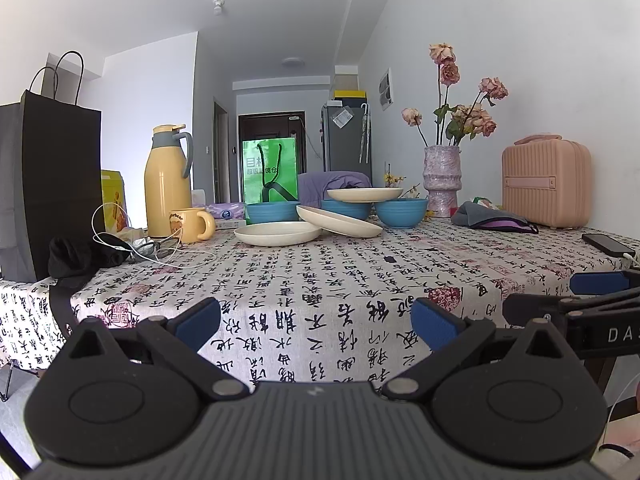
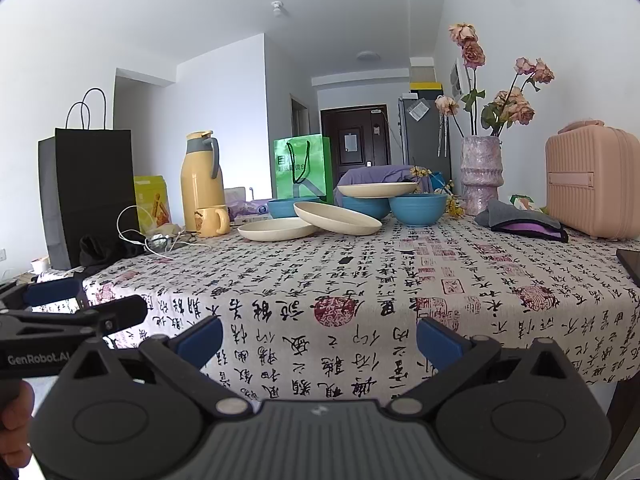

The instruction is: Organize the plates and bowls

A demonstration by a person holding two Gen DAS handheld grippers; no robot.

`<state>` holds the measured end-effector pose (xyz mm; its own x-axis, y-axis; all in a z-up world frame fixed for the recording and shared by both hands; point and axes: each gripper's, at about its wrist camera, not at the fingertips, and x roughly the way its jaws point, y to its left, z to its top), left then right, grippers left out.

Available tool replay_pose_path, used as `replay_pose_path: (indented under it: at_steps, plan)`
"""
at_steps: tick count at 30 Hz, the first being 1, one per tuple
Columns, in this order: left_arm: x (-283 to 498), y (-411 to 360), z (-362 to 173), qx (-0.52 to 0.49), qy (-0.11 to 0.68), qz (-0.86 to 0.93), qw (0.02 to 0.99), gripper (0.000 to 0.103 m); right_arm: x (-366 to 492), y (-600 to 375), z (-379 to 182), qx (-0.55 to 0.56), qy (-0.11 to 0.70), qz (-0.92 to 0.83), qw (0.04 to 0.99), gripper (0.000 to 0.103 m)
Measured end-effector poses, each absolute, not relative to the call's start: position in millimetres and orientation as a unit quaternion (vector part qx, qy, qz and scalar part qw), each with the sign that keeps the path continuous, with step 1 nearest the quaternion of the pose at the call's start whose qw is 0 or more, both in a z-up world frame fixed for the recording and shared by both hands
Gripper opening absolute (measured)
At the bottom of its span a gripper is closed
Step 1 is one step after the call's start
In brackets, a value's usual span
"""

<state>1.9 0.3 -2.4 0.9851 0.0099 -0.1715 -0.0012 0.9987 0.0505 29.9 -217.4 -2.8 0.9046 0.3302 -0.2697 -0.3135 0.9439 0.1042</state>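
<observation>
Left wrist view: left gripper [image 1: 316, 322] spread wide, grasping nothing, at near table [image 1: 320, 280] edge. Right gripper [image 2: 320, 338] likewise released, just beside it. 3 cream plates [image 1: 278, 234] and 3 blue bowls [image 1: 401, 212] cluster at far side: 1 plate flat, 1 tilted, 1 atop bowls.

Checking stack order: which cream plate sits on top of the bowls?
The rightmost cream plate, lying flat across two blue bowls' rims; the other two sit lower, one flat on the tablecloth, one tilted on it.

Home: fridge [image 1: 346, 136], flower vase [image 1: 442, 181]
</observation>
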Motion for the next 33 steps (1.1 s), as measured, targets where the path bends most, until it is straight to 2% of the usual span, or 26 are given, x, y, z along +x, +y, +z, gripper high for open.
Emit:
replay_pose_path:
  at_steps: [33]
  plan:
    - [2.3, -0.7, -3.2, 0.026, 0.087, 0.003, 0.996, 0.103, 30.6, -218.0, -3.7, 0.032, 0.145, 0.165, 0.975, 0.103]
